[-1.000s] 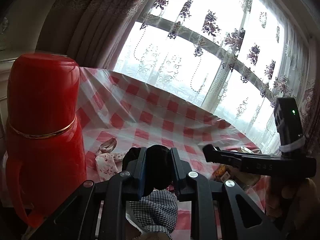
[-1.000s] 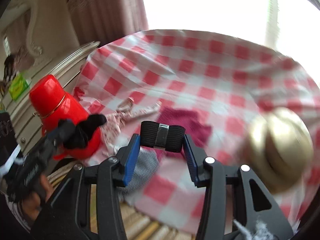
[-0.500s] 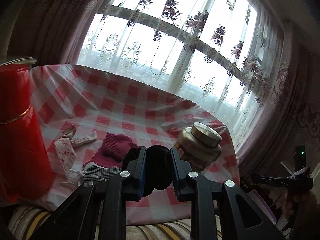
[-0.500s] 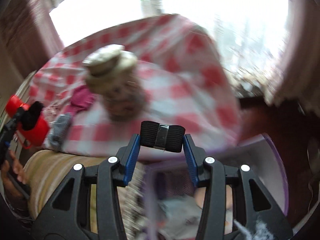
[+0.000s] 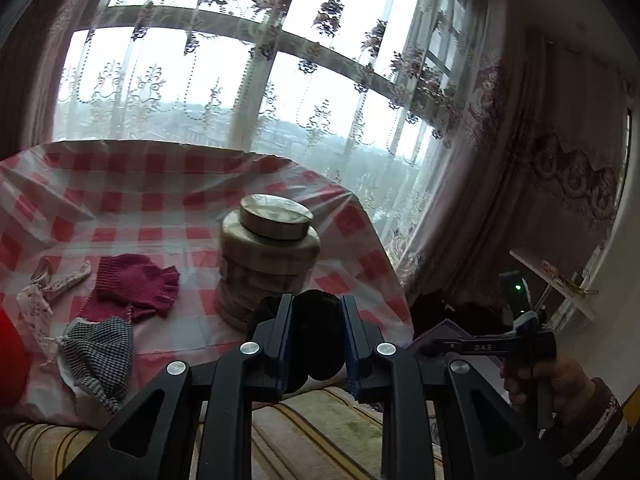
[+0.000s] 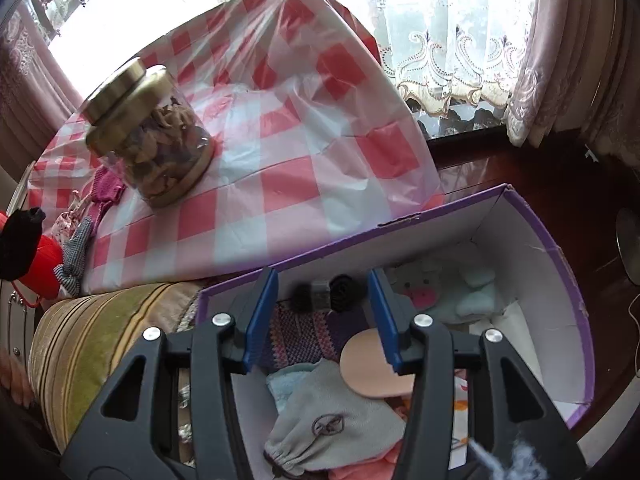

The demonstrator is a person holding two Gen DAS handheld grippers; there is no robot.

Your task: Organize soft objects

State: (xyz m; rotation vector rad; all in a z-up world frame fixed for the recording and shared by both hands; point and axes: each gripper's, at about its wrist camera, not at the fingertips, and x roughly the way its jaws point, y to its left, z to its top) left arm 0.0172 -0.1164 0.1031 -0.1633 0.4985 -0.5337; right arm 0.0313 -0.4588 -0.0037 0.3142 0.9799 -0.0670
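A right gripper [image 6: 323, 312] is hanging over an open purple box [image 6: 560, 248], its blue-padded jaws opening, as a black rolled band [image 6: 328, 294] with a grey strip is sitting loose between them, touching neither pad and slightly blurred. Inside the box, soft items are lying in a heap: a grey knit glove [image 6: 336, 420] nearest the camera, a purple striped knit [image 6: 304, 336] under the band, a pale plush toy [image 6: 424, 288] toward the far wall, and a flat peach-coloured pad [image 6: 368, 364] beside the right jaw.

Just beside the box, a table under a red-and-white checked cloth [image 6: 280, 184] is carrying a glass jar [image 6: 160, 136] with a gold lid. Beyond the jar, well away from the box, a maroon knit piece [image 5: 136, 286], a black-and-white checked pouch [image 5: 100, 356] and a floral fabric pouch [image 5: 36, 300] are lying on the cloth.

The left gripper [image 5: 316, 334] is clenching a black soft bundle [image 5: 316, 336] between its pads, holding it off the table's near edge, on the jar's side of the box. A hand in a striped sleeve [image 5: 560, 384] is gripping the right tool's handle above the box's corner. A striped cushion [image 6: 100, 340] is lying against the box's near wall.
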